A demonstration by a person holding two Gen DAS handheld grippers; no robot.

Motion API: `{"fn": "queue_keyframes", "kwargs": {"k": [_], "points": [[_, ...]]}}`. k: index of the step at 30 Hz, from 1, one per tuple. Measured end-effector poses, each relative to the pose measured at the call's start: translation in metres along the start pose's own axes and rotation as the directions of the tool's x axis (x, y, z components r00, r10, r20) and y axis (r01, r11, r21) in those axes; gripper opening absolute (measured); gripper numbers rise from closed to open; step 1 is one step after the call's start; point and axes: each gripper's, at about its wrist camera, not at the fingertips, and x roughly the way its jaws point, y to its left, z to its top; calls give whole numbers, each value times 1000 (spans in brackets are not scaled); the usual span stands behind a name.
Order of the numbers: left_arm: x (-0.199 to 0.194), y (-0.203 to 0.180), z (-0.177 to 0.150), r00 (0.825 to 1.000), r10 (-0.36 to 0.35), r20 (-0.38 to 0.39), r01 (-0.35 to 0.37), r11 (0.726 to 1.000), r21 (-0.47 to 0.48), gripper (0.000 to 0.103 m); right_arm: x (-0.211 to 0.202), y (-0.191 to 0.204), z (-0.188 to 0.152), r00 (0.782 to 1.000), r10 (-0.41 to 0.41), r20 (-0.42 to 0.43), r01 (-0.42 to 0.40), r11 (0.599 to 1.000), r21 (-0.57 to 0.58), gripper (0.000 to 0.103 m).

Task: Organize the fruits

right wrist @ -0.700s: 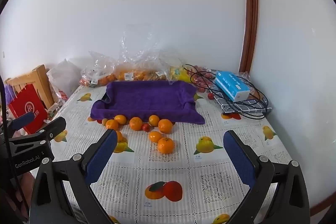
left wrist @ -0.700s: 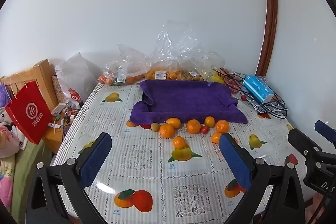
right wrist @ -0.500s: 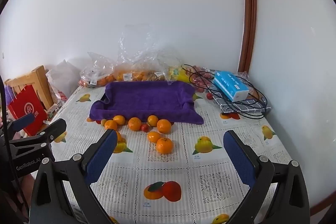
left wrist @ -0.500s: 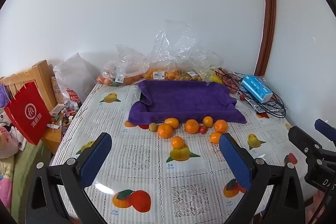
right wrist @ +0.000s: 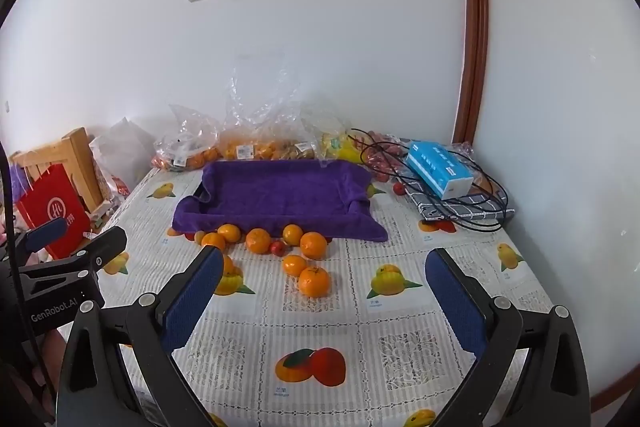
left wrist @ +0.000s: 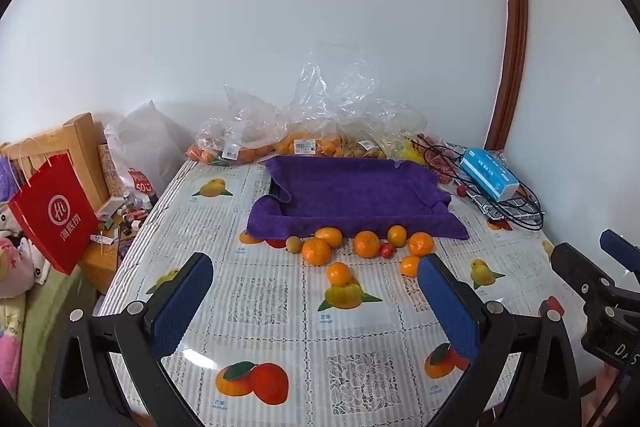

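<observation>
Several oranges (left wrist: 366,243) (right wrist: 314,281) lie loose on the fruit-print tablecloth in front of a tray lined with a purple towel (left wrist: 352,195) (right wrist: 280,193). A small red fruit (left wrist: 386,250) (right wrist: 277,247) and a brownish one (left wrist: 294,244) lie among them. My left gripper (left wrist: 316,301) is open and empty, held above the near part of the table, short of the fruit. My right gripper (right wrist: 324,297) is open and empty, with the nearest orange seen between its fingers.
Clear plastic bags of fruit (left wrist: 320,143) line the wall behind the tray. A blue box (left wrist: 489,175) and black cables (left wrist: 516,211) lie on a grey cloth at the right. A red paper bag (left wrist: 56,215) and clutter stand off the table's left edge.
Both grippers have drifted slightly back and up; the fruit sits a little lower and farther in view. Nothing was grasped and no fruit moved.
</observation>
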Motion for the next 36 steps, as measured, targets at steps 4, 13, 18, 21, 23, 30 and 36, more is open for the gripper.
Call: {"fn": "queue_keyframes", "kwargs": {"k": [4,13,18,21,23,30,36], "points": [[-1,1,-2,1000,0,2,0,1000,1,102,-1,1,-1,1000,3,0,-3,1000,1,100],[-3,2,0,1000,0,6,0,1000,2,102,-2,4,1,1000,1,2,-1,1000,0,100],[-4,2,0,1000,1,8,-1,1000,-1,102,-2,4,1,1000,2,2,-2,1000,-1,100],[-4,2,-1,1000,1,8,-1,1000,1,102,-2,3,1,1000,-1,6,1,1000,1,100],[-5,2,-1,1000,0,8,0,1000,2,102,-3,2,0,1000,-1,8,1,1000,8,100],[-6,3,-2,1000,-4,12,4,1000,0,102,-5,0,-2,1000,-3,10,3,1000,11,100],[-7,2,-3,1000,1,14,-1,1000,4,102,-7,-1,-4,1000,-4,10,3,1000,14,100]]}}
